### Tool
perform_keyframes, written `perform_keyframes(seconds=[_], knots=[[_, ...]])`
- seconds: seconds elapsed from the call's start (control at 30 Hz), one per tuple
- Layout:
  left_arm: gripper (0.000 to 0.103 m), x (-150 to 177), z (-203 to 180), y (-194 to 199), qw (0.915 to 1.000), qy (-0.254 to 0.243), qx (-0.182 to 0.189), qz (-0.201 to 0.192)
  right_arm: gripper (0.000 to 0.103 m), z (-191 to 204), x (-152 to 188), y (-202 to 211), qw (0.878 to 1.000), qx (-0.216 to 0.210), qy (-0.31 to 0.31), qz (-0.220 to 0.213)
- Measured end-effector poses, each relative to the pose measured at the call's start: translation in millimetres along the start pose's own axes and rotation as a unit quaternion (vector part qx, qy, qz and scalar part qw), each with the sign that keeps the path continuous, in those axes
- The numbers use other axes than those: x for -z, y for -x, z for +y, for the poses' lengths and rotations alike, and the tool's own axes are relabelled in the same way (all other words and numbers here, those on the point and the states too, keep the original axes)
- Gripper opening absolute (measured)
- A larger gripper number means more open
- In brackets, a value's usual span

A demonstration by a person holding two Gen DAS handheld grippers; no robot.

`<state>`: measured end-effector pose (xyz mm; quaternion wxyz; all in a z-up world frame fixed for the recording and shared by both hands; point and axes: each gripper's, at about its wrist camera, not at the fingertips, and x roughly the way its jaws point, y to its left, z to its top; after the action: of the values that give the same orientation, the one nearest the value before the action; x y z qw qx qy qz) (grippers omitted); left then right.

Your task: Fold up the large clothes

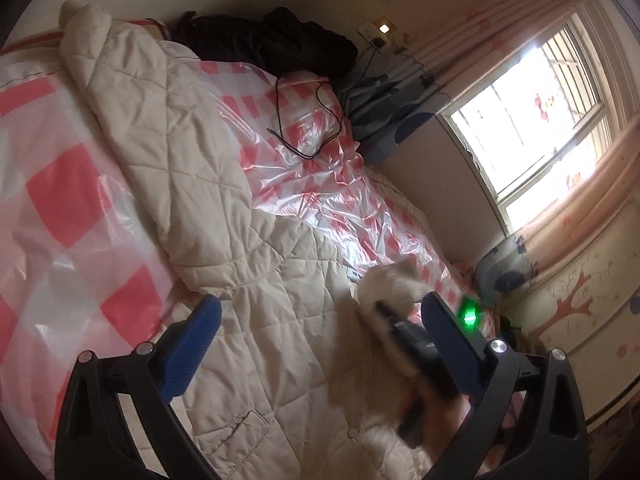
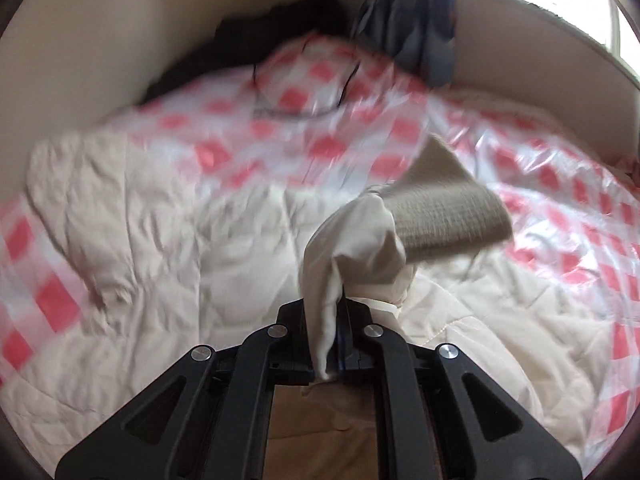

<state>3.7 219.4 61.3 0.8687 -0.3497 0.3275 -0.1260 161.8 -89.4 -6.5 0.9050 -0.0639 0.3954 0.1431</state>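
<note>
A cream quilted jacket (image 1: 208, 184) lies spread over a bed covered with a pink-checked plastic sheet (image 1: 60, 184). My left gripper (image 1: 320, 316) hovers above the jacket's body, open, blue pads (image 1: 192, 344) wide apart with nothing pinched. In the right wrist view my right gripper (image 2: 332, 320) is shut on the jacket's sleeve (image 2: 352, 248), lifted off the jacket (image 2: 160, 240); its ribbed knit cuff (image 2: 448, 208) sticks up beyond the jaws. The left wrist view shows the right gripper (image 1: 404, 344) blurred, carrying that sleeve end (image 1: 392, 280) across the jacket.
Black clothes (image 1: 280, 40) are piled at the head of the bed and a black cable (image 1: 312, 120) loops over the plastic. Blue-grey dotted fabric (image 1: 392, 108) hangs in the corner. A bright window (image 1: 540, 128) and pink curtains (image 1: 592, 208) stand beyond the bed's far side.
</note>
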Motion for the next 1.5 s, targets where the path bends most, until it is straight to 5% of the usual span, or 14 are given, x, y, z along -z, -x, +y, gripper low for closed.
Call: perform_keyframes(seconds=[0.1, 0.43, 0.5, 0.57, 0.6, 0.77, 0.87, 0.9, 1.0, 1.07, 1.1, 1.2, 1.33, 1.5], knots=[[0.096, -2, 5, 2, 0.9999, 0.011, 0.001, 0.001, 0.008, 12, 20, -22, 1.0, -0.004, 0.002, 0.022], [0.096, 4, 3, -7, 0.9998, 0.018, 0.002, 0.01, 0.008, 29, 21, -4, 1.0, -0.018, 0.011, -0.019], [0.096, 6, 0, -11, 0.9998, 0.014, 0.002, 0.017, 0.017, 33, 16, -17, 1.0, -0.024, 0.012, 0.013], [0.096, 9, -2, -14, 0.9997, 0.011, 0.001, 0.022, 0.04, 37, 20, -35, 0.996, -0.053, 0.008, 0.065], [0.096, 10, -2, -16, 0.9997, 0.006, -0.002, 0.025, 0.04, 39, 21, -34, 0.996, -0.056, 0.012, 0.065], [0.096, 14, -1, -28, 0.9988, -0.006, -0.003, 0.048, 0.059, 14, 25, 36, 0.991, -0.125, -0.047, -0.005], [0.096, 22, -13, -45, 0.9966, -0.032, 0.024, 0.071, 0.086, -25, 43, 87, 0.989, -0.09, -0.108, -0.048], [0.096, 26, -21, -52, 0.9946, -0.043, 0.046, 0.083, 0.088, -46, 56, 101, 0.986, -0.07, -0.14, -0.057], [0.096, 38, -51, -82, 0.9729, -0.059, 0.169, 0.147, 0.089, -115, 100, 110, 0.964, -0.047, -0.261, -0.026], [0.096, 45, -69, -104, 0.9526, -0.058, 0.24, 0.178, 0.088, -155, 140, 110, 0.922, -0.11, -0.371, -0.014], [0.096, 49, -75, -110, 0.9502, -0.061, 0.245, 0.183, 0.088, -165, 152, 114, 0.91, -0.132, -0.392, -0.023], [0.096, 60, -95, -144, 0.9398, -0.083, 0.253, 0.214, 0.088, -173, 178, 130, 0.906, -0.146, -0.394, -0.038], [0.096, 64, -96, -183, 0.9547, -0.088, 0.208, 0.194, 0.088, -187, 182, 124, 0.863, -0.202, -0.462, -0.036], [0.096, 51, -82, -209, 0.9615, -0.079, 0.172, 0.199, 0.088, -178, 167, 133, 0.87, -0.228, -0.435, -0.051]])
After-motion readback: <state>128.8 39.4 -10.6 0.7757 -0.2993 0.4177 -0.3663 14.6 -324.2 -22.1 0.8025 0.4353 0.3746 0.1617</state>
